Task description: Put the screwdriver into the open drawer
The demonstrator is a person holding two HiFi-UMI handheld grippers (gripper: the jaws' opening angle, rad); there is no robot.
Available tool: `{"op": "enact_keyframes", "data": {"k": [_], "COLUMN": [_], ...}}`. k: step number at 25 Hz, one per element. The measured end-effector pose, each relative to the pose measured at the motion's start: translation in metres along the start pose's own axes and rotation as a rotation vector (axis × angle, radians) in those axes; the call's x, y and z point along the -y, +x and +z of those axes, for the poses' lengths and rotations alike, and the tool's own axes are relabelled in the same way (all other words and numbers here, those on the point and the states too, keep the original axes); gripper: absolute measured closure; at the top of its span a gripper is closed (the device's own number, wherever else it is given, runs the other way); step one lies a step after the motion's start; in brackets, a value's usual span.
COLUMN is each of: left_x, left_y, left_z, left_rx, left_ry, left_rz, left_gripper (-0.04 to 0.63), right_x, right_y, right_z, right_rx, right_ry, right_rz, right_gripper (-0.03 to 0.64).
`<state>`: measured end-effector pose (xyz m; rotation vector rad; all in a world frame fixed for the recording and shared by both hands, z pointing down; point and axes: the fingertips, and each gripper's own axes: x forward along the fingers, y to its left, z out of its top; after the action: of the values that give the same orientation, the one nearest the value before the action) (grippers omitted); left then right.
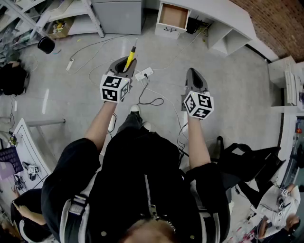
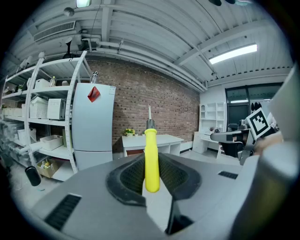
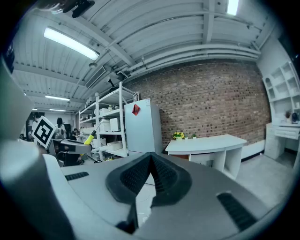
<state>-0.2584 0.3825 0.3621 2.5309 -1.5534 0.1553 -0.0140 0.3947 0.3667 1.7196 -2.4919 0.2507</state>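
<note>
A screwdriver (image 1: 130, 57) with a yellow handle (image 2: 151, 159) and a thin metal shaft sticks out of my left gripper (image 1: 125, 64), which is shut on the handle. Its shaft points ahead toward the white desk. The open drawer (image 1: 173, 17) shows a brown wooden bottom and juts out of the white desk (image 1: 223, 19) at the top of the head view. In the left gripper view the desk (image 2: 150, 140) stands in front of the brick wall. My right gripper (image 1: 195, 78) is shut with nothing in it, level with the left one. The right gripper view shows the screwdriver (image 3: 90, 136) far left.
A grey cabinet (image 1: 118, 14) and metal shelving (image 1: 52, 14) stand at the back left. Cables and a white power strip (image 1: 144, 73) lie on the concrete floor under the grippers. A black chair (image 1: 247, 161) is at the right. A black cylinder (image 1: 46, 45) lies on the floor, left.
</note>
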Motion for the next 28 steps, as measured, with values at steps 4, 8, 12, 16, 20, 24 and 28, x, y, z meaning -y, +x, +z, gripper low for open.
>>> {"op": "enact_keyframes", "data": {"k": [4,8,12,16,20,24,28], "left_x": [-0.001,0.003,-0.004,-0.01,-0.013,-0.017,-0.024], "left_y": [0.004,0.014,0.014,0.015,0.031,0.062,0.107], "left_z": [0.002,0.002,0.004,0.005,0.003,0.002,0.003], "left_rx": [0.004,0.004,0.01,0.013,0.002,-0.01,-0.022], "left_ry": [0.008,0.0,-0.002,-0.004,-0.008,-0.006,-0.003], "left_rz": [-0.006,0.003,0.007,0.019,0.023,0.011,-0.003], "left_gripper": [0.503,0.503,0.503,0.503,0.503,0.503,0.503], "right_x": [-0.003,0.004,0.003,0.004,0.014,0.029,0.051], "right_y": [0.001,0.003,0.008,0.013,0.024,0.045,0.075], "right_z": [-0.005,-0.007,-0.008,-0.005,-0.009,-0.011,-0.01], "right_rx": [0.004,0.017,0.016,0.017,0.007,-0.005,-0.013], "right_ry": [0.007,0.04,0.034,0.033,0.053,0.06,0.07], "right_rz": [0.003,0.009,-0.001,0.001,-0.001,-0.001,-0.008], "right_gripper": [0.611,0.611,0.611,0.611,0.611,0.611,0.611]}}
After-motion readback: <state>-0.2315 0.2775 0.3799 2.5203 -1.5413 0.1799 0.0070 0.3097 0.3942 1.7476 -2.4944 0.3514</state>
